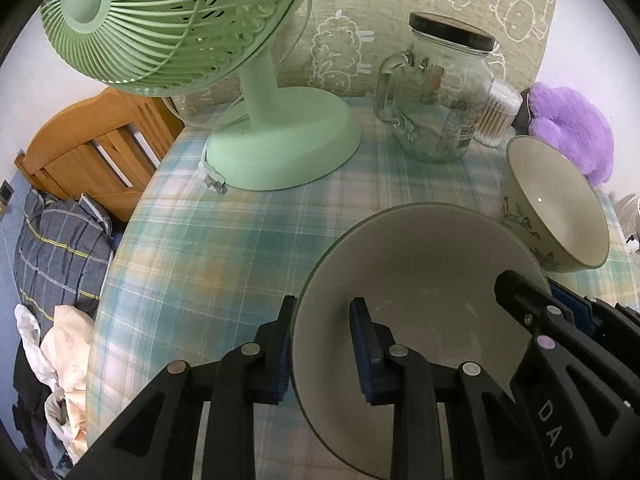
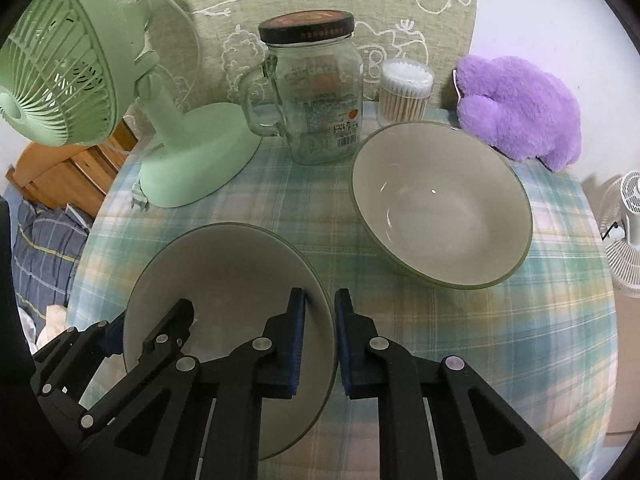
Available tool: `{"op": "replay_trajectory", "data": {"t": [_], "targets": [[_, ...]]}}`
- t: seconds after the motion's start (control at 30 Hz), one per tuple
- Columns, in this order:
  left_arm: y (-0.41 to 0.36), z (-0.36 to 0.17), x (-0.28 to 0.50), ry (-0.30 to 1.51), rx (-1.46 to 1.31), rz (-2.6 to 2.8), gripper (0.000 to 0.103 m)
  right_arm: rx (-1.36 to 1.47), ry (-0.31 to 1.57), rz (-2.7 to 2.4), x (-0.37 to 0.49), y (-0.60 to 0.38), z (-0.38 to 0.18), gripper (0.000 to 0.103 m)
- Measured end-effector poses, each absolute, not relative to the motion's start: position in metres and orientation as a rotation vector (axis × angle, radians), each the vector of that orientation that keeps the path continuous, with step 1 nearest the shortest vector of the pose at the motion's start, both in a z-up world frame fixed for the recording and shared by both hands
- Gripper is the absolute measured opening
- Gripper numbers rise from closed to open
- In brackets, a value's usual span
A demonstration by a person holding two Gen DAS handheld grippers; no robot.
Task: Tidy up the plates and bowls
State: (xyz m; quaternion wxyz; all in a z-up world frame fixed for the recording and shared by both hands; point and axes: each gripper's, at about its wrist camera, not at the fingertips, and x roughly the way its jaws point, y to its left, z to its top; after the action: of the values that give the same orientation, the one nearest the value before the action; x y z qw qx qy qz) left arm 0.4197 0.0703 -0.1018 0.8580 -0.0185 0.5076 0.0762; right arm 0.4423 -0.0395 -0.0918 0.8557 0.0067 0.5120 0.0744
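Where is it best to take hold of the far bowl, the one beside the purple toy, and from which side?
Take the far bowl by its near rim, one finger inside and one outside, coming from the front. It stands open side up with a thin, flared wall, and the jar, cotton swabs and purple toy crowd its back.

Fan, jar, swabs, plush

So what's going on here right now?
Both grippers are on the near plate, one at each side of its rim. The left gripper straddles the left rim and the right gripper straddles the right rim, fingers either side of it; whether they pinch it isn't clear. A bowl sits further back on the table, near the jar.
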Motion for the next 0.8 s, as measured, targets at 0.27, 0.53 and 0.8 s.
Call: {"op": "replay_trajectory", "data": {"t": [0.27, 0.53, 0.8], "targets": [[0.071, -0.097, 0.402, 1.089, -0.03, 0.149, 0.024, 0.005, 1.089, 0.152, 0.425, -0.039, -0.086, 0.017], [0.07, -0.081, 0.375, 1.085, -0.02, 0.136, 0.024, 0.011, 1.097, 0.141, 0.397, -0.039, -0.074, 0.017], [0.069, -0.056, 0.343, 1.056, -0.019, 0.118, 0.024, 0.022, 1.078, 0.12, 0.362, -0.04, -0.048, 0.017]]}}
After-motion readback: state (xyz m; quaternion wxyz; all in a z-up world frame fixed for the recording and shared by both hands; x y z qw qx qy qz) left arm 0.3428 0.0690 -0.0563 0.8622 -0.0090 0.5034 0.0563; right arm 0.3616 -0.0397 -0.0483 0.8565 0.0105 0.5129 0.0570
